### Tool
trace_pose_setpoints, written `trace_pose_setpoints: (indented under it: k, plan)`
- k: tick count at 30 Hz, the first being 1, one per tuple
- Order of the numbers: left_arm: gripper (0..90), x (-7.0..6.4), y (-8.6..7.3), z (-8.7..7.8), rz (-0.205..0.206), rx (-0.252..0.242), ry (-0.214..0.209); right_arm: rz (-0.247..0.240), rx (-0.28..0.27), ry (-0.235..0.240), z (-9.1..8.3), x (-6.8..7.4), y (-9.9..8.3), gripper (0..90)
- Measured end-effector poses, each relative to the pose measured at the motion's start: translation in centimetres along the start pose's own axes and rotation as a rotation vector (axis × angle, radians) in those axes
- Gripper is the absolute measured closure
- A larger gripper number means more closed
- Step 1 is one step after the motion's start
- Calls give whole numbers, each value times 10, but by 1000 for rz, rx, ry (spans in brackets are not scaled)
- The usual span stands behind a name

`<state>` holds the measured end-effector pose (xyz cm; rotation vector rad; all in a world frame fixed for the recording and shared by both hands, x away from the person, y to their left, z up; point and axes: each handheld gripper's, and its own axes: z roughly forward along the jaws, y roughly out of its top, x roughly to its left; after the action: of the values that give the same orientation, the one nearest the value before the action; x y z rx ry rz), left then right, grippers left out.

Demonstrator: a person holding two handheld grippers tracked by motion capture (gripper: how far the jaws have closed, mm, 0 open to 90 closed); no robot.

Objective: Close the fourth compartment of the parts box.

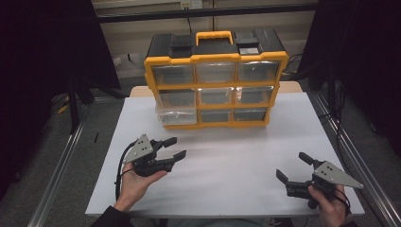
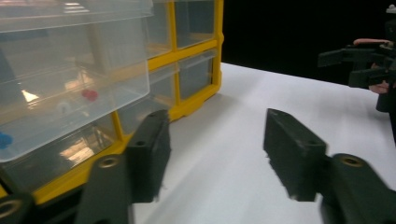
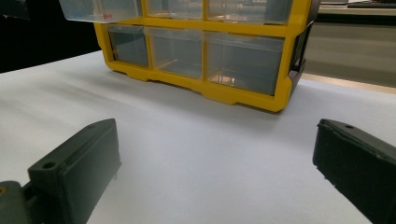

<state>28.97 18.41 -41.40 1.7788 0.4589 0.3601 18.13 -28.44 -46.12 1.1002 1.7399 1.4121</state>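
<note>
A yellow and black organizer [image 1: 215,80] with clear drawers stands at the back of the white table [image 1: 227,156]. Its middle-left drawer [image 1: 177,113] is pulled out part way. In the left gripper view that drawer [image 2: 70,88] holds a small red piece [image 2: 89,94] and a blue piece [image 2: 3,139]. My left gripper [image 1: 175,147] is held open over the table's front left, empty, pointing toward the organizer. My right gripper [image 1: 292,165] is open and empty at the front right. Open space lies between the jaws in both gripper views [image 2: 217,156] [image 3: 215,163].
The organizer [image 3: 201,46] has an orange carry handle [image 1: 214,37] on its black lid. A person's hands hold both grippers from the near edge. The right gripper [image 2: 359,65] appears far off in the left gripper view. Metal rails [image 1: 56,170] run beside the table.
</note>
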Motion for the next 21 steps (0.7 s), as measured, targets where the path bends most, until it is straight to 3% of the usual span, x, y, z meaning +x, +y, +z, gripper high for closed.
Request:
trace_pose_setpoints:
  k: [2,5,6,11,12,18,21]
  plan:
    - [523,-2,0,2,16,-4,-30,1,1,-1,0,0,0,4]
    - [572,-2,3,5,20,-10,-32,1,0,0,0,0,0,4]
    - [599,-1,4,5,34,3,-18,1,1,-3,0,0,0,4]
    - [719,-1,6,12,10,-37,-31,1,0,0,0,0,0,4]
    - [736,1,7,12,31,-26,-28,0,-1,0,0,0,0,4]
    - [882,5,7,16,21,-17,-17,2,-3,4,0,0,0,4]
    - [900,7,6,16,27,-3,0,1,1,2,0,0,0,4]
